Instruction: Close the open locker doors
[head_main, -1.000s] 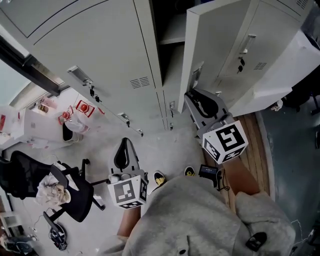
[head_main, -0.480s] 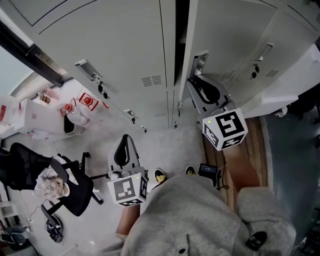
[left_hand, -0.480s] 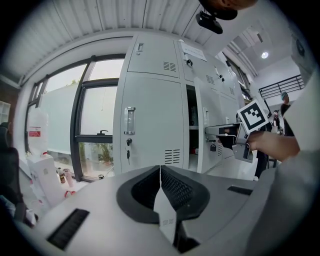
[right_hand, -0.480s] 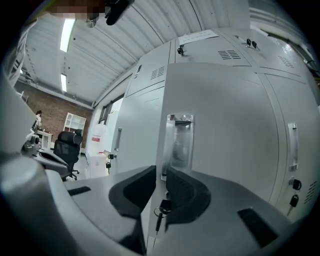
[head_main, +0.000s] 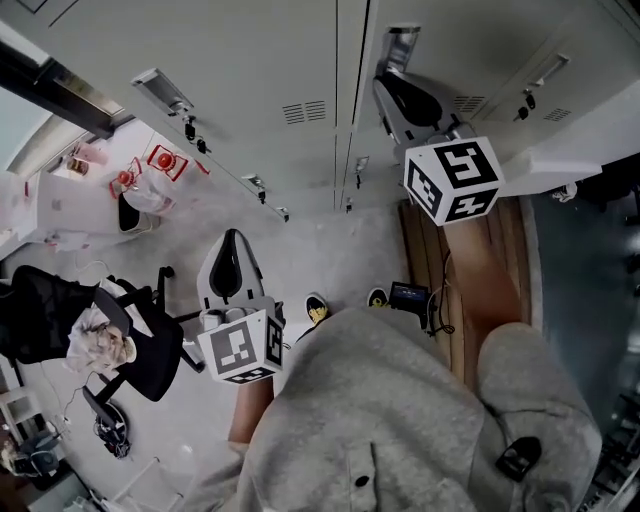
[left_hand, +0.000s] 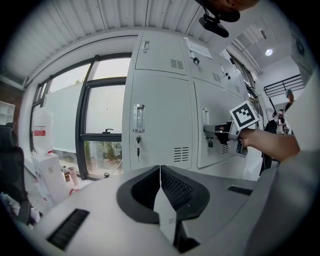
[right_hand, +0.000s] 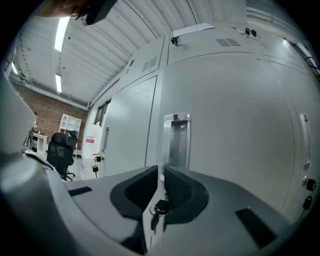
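A row of pale grey lockers fills the top of the head view. The locker door (head_main: 440, 60) under my right gripper (head_main: 392, 82) stands almost flush with its neighbours, only a thin seam showing at its left edge. The gripper's tips rest just below the door's metal handle recess (head_main: 401, 42) (right_hand: 176, 140), with a key (right_hand: 156, 210) hanging under it. Its jaws have just been closing and stand a narrow slit apart, with nothing between them. My left gripper (head_main: 228, 245) (left_hand: 160, 167) hangs lower, away from the lockers, shut and empty, facing another shut locker door (left_hand: 160, 125).
A black office chair (head_main: 60, 320) with cloth on it stands at the left. White cartons (head_main: 60, 210) sit by the window (left_hand: 105, 125). Shoes (head_main: 317, 308) and a small device (head_main: 410, 297) show on the floor, and a wooden strip (head_main: 500, 260) runs along the right.
The locker door has swung from wide open to nearly flush, and the dark opening is gone. My right gripper went with it toward the lockers. My left gripper drifted slightly left.
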